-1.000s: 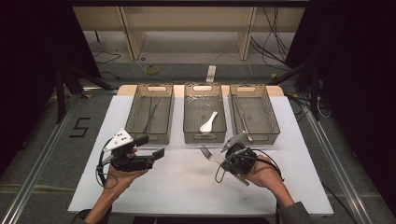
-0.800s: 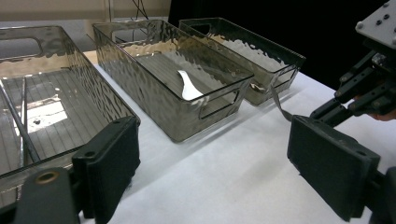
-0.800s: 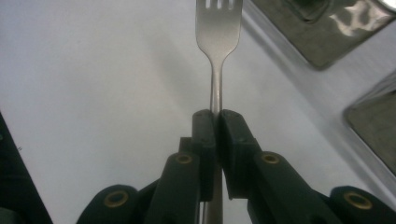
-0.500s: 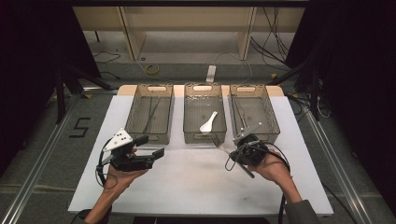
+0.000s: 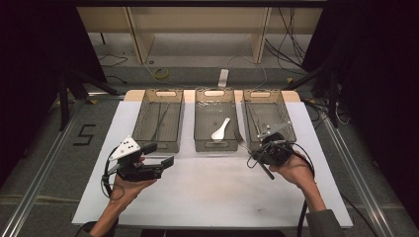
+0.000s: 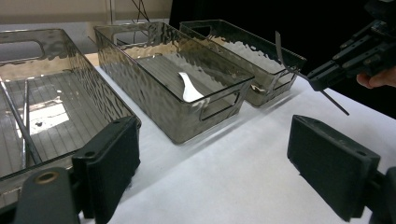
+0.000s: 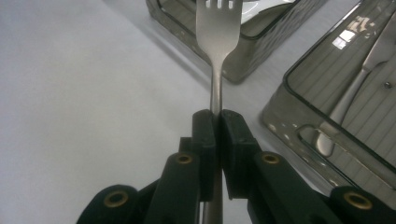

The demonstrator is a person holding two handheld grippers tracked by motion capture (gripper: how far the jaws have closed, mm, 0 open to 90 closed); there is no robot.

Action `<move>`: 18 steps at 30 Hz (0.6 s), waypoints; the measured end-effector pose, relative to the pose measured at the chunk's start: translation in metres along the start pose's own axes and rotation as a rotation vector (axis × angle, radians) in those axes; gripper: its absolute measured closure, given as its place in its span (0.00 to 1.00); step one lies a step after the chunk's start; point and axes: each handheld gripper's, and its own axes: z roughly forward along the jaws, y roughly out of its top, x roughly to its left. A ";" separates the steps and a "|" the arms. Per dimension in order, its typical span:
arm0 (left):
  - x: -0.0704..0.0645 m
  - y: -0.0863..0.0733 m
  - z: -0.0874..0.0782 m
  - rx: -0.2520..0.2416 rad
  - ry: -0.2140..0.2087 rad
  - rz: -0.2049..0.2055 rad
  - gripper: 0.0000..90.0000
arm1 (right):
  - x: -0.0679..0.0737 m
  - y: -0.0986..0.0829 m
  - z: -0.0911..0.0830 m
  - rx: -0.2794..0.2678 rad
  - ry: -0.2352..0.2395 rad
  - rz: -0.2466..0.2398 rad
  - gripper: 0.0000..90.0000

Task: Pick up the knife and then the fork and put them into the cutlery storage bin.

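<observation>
My right gripper (image 5: 258, 157) is shut on the handle of a metal fork (image 7: 218, 28), held above the white table just in front of the right bin (image 5: 290, 120). The fork's tines (image 6: 279, 43) point up and toward the bins, and its handle end (image 5: 269, 173) sticks out behind the jaws. My left gripper (image 5: 160, 154) is open with nothing in it, low over the table in front of the left bin (image 5: 158, 144). A white spoon (image 5: 221, 129) lies in the middle bin (image 5: 215, 144).
Three clear smoked bins stand side by side at the back of the white mat (image 5: 212, 192). Thin metal rods (image 6: 23, 126) lie in the left bin (image 6: 100, 88). Metal cutlery (image 7: 348, 105) lies in the right bin (image 7: 280, 112).
My right gripper has carried the fork to the right and a little farther back, up to the front of the right bin. The left gripper has stayed put.
</observation>
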 end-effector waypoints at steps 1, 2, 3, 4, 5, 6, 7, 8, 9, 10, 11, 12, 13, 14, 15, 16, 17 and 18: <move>0.000 0.000 0.000 0.000 0.001 0.000 0.18 | -0.002 0.001 0.000 0.001 -0.002 0.004 0.95; 0.000 0.000 0.000 0.000 0.001 -0.002 0.18 | -0.003 0.001 0.000 -0.005 -0.006 0.005 0.95; 0.001 0.000 0.000 0.000 0.002 -0.002 0.18 | -0.005 0.002 0.000 -0.007 -0.006 0.009 0.95; 0.001 0.000 0.000 0.001 0.002 -0.002 0.18 | -0.006 0.003 0.000 -0.011 -0.007 0.012 0.95; 0.001 0.000 0.000 0.000 0.002 -0.003 0.18 | -0.007 0.004 -0.001 -0.013 -0.011 0.015 0.95; 0.001 0.000 0.000 -0.001 0.002 -0.003 0.18 | -0.009 0.005 -0.001 -0.017 -0.011 0.016 0.95; 0.001 0.000 0.000 -0.001 0.003 -0.002 0.18 | -0.010 0.006 -0.002 -0.020 -0.014 0.019 0.95; 0.001 0.000 0.000 0.000 0.003 -0.002 0.18 | -0.012 0.007 -0.003 -0.026 -0.014 0.025 0.95; 0.001 0.000 0.000 -0.001 0.004 -0.003 0.18 | -0.013 0.008 -0.004 -0.029 -0.016 0.030 0.95; 0.001 0.000 0.000 -0.001 0.004 -0.003 0.18 | -0.015 0.008 -0.004 -0.034 -0.016 0.031 0.95; 0.001 0.000 0.000 -0.001 0.004 -0.004 0.18 | -0.017 0.009 -0.005 -0.036 -0.019 0.041 0.95; 0.001 0.000 0.000 0.000 0.004 -0.005 0.18 | -0.019 0.011 -0.005 -0.041 -0.019 0.044 0.95; 0.001 0.000 0.000 0.000 0.004 -0.005 0.18 | -0.021 0.012 -0.005 -0.044 -0.019 0.050 0.95; 0.001 0.000 0.000 0.000 0.004 -0.005 0.18 | -0.024 0.013 -0.005 -0.048 -0.018 0.052 0.95; 0.001 0.000 0.000 0.000 0.004 -0.005 0.18 | -0.025 0.015 -0.006 -0.050 -0.022 0.060 0.95; 0.001 0.000 0.000 0.000 0.004 -0.005 0.18 | -0.027 0.016 -0.006 -0.053 -0.024 0.063 0.95; 0.001 0.000 0.000 -0.001 0.004 -0.006 0.18 | -0.029 0.018 -0.007 -0.058 -0.020 0.065 0.95; 0.001 0.000 0.000 -0.001 0.004 -0.006 0.18 | -0.031 0.020 -0.008 -0.062 -0.020 0.070 0.95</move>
